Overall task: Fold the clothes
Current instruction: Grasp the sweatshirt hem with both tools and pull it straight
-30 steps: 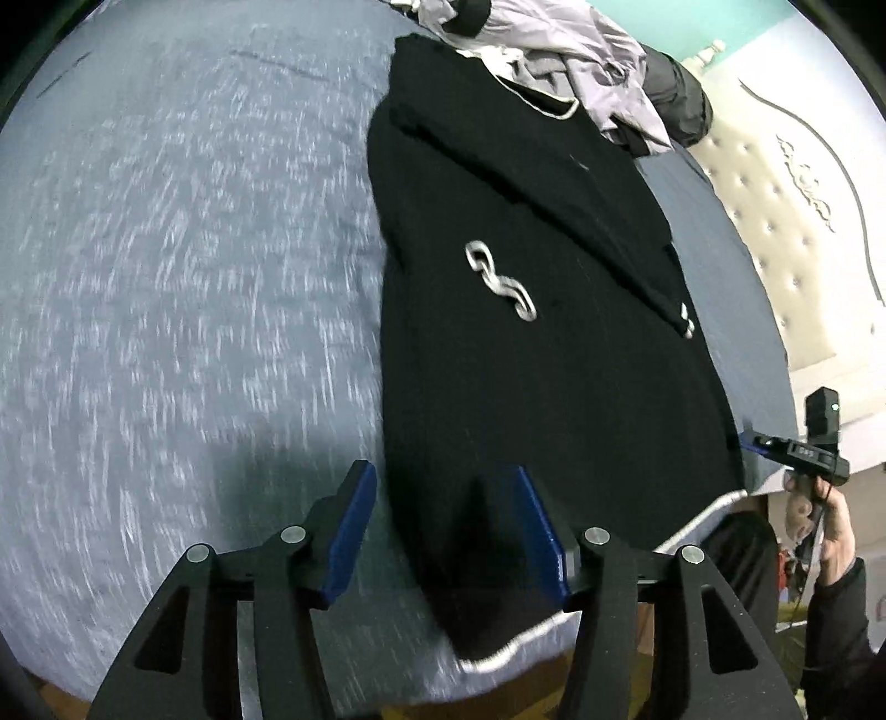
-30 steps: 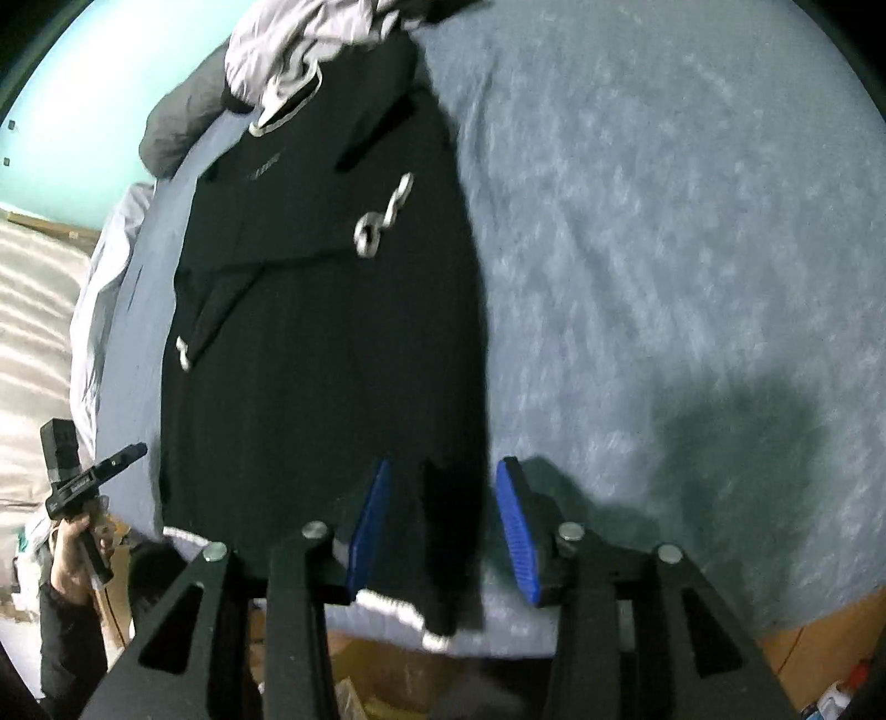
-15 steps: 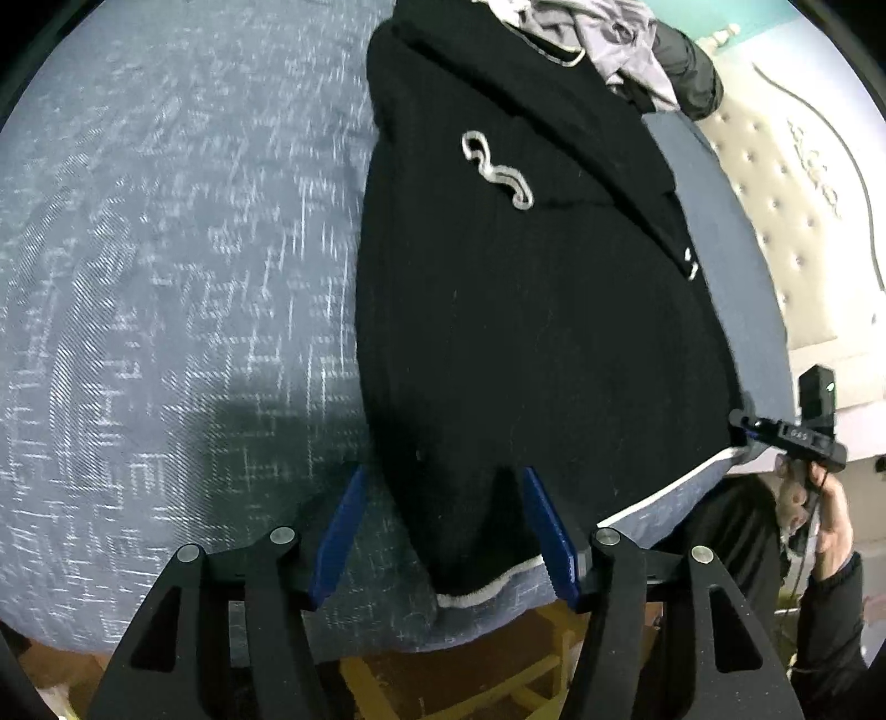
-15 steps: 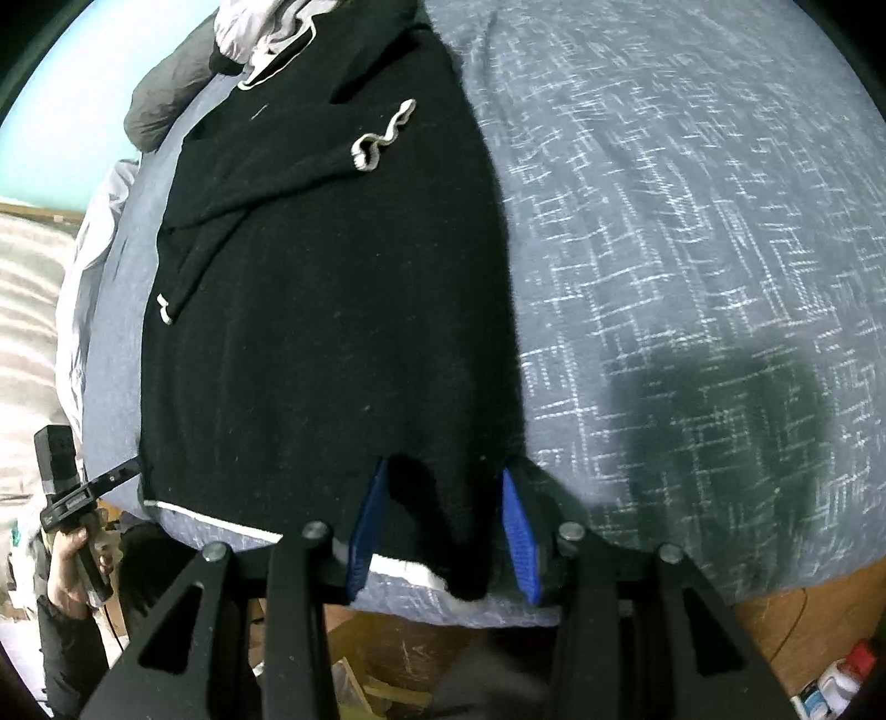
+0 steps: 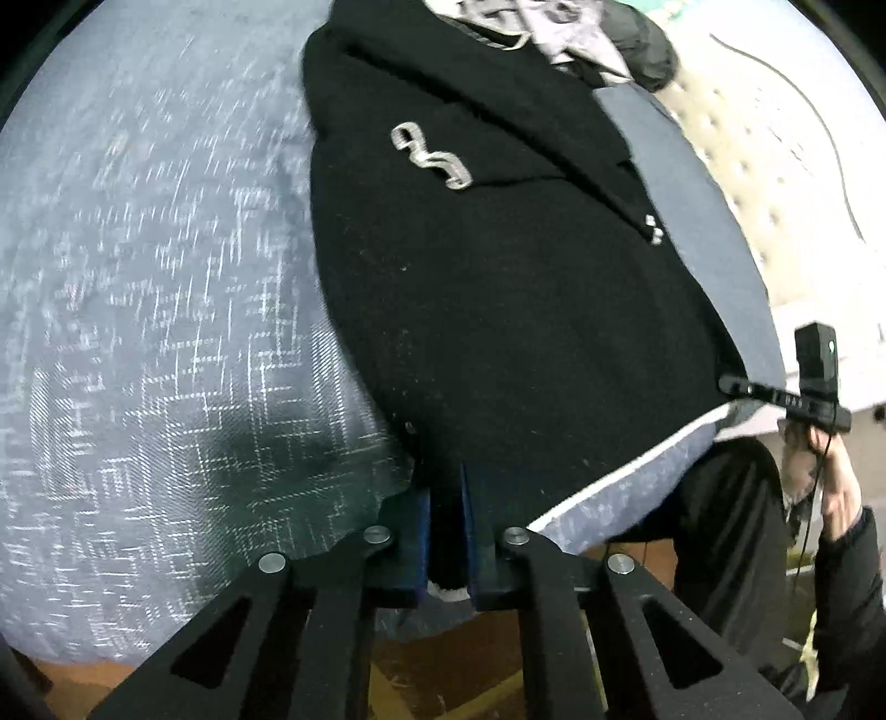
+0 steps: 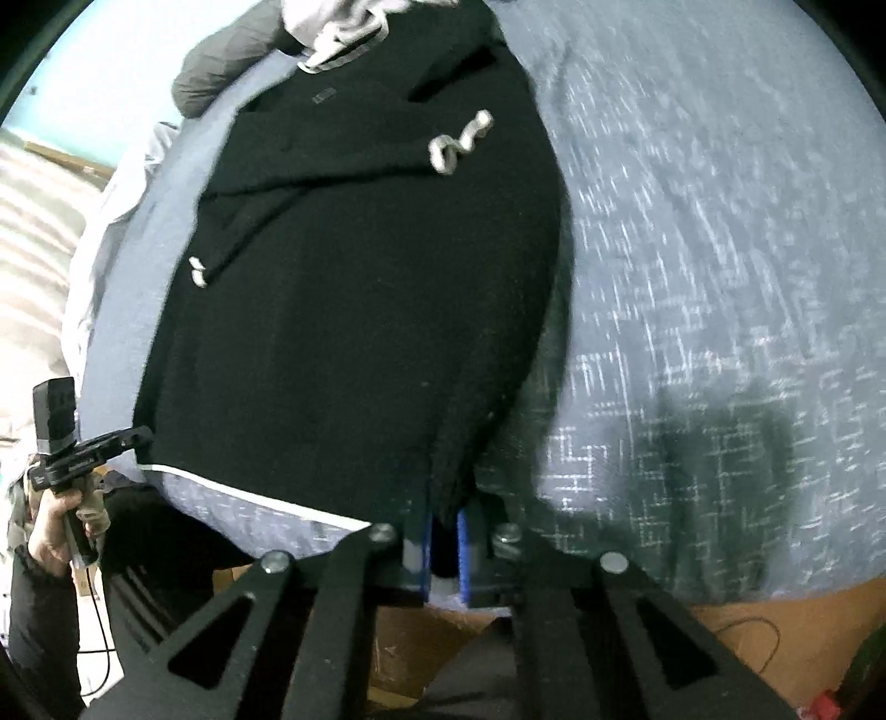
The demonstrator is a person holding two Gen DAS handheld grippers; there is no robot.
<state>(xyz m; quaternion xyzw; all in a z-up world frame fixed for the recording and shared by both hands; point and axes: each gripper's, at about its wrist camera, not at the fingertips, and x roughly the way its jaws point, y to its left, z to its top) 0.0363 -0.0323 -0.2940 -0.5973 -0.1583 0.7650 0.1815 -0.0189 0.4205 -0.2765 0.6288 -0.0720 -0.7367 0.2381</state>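
A black sweater (image 5: 498,304) (image 6: 360,304) lies flat on the bed, sleeves folded across its body, with a white cuff (image 5: 432,155) (image 6: 454,147) showing. Its white-trimmed hem (image 5: 626,476) runs along the bed's near edge. My left gripper (image 5: 443,482) is closing, and its blue pads pinch the hem's left corner. My right gripper (image 6: 443,515) is closing too, its pads pressing on the hem's right corner. Each gripper also shows small in the other's view, held in a hand: the right gripper (image 5: 736,385) and the left gripper (image 6: 133,435).
A blue-grey woven bedcover (image 5: 138,332) (image 6: 720,277) stretches out beside the sweater. A heap of grey clothes (image 5: 554,27) (image 6: 343,22) lies beyond the collar. A cream padded headboard (image 5: 775,166) stands at one side. Wooden floor (image 5: 443,664) lies below the bed's edge.
Both grippers moved in over the sweater's hem corners and went from wide apart to pinched on the fabric. The sweater now fills more of each view.
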